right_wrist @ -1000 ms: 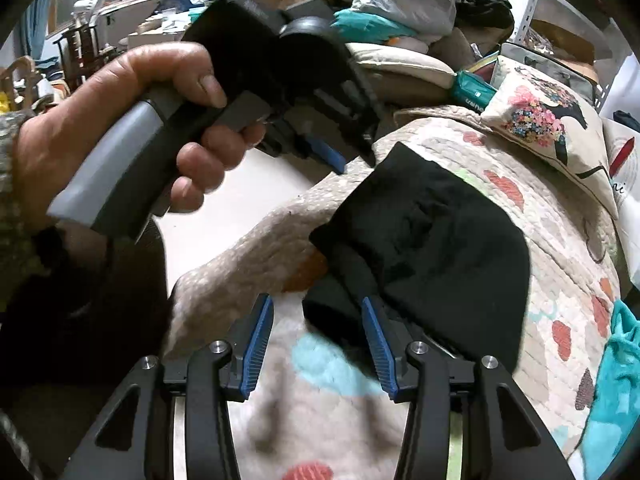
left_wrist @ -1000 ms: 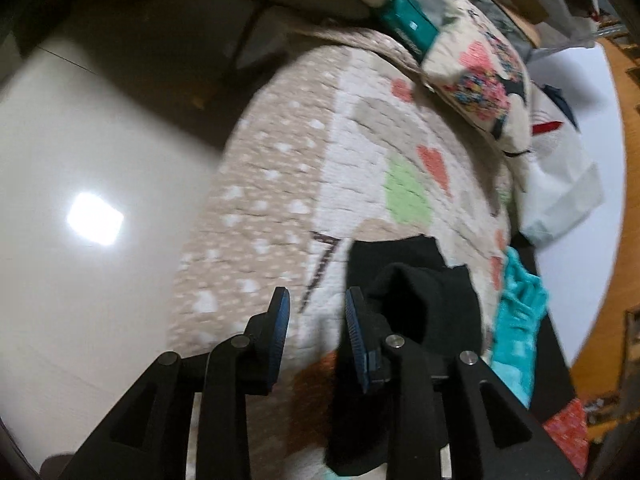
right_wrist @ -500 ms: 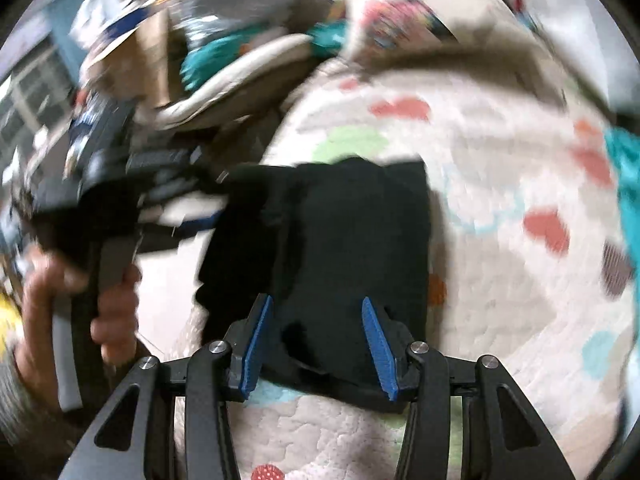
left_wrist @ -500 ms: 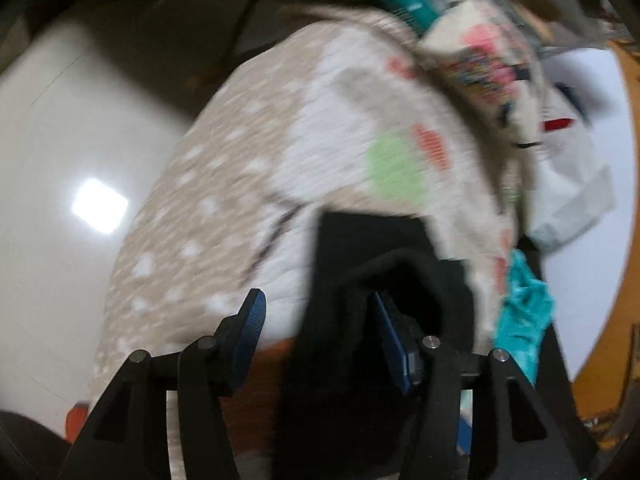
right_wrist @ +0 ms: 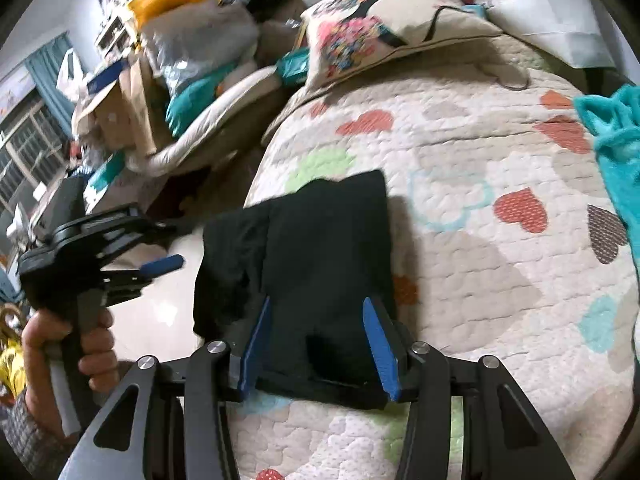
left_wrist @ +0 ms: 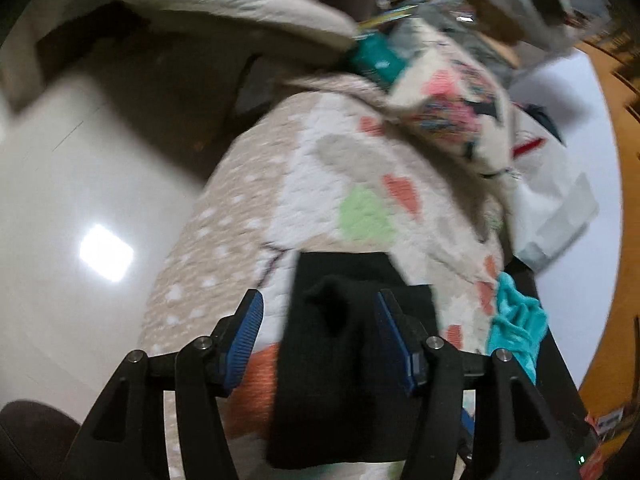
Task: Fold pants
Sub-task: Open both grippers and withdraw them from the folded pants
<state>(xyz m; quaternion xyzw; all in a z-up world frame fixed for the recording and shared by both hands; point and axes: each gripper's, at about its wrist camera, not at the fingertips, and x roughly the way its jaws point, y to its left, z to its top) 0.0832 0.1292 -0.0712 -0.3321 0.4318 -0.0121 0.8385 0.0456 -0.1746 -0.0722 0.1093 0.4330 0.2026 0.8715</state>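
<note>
The black pants (right_wrist: 320,252) lie folded into a compact bundle on a heart-patterned quilt (right_wrist: 480,200). In the left wrist view the pants (left_wrist: 352,380) sit between and under the fingers, with a raised bump of cloth in the middle. My left gripper (left_wrist: 318,322) is open and holds nothing; it also shows in the right wrist view (right_wrist: 160,264), held in a hand left of the bundle. My right gripper (right_wrist: 316,336) is open, its fingers over the near edge of the bundle.
A floral pillow (right_wrist: 360,36) and a white bag (right_wrist: 540,4) lie at the far end of the quilt. A teal cloth (right_wrist: 616,152) lies at the right. Bags and boxes (right_wrist: 180,60) pile up at the back left. Glossy floor (left_wrist: 80,220) lies left of the quilt.
The left gripper opened wider and drew back from the bundle. The right gripper swung round over the bundle's near edge. The pants now lie flatter, folded.
</note>
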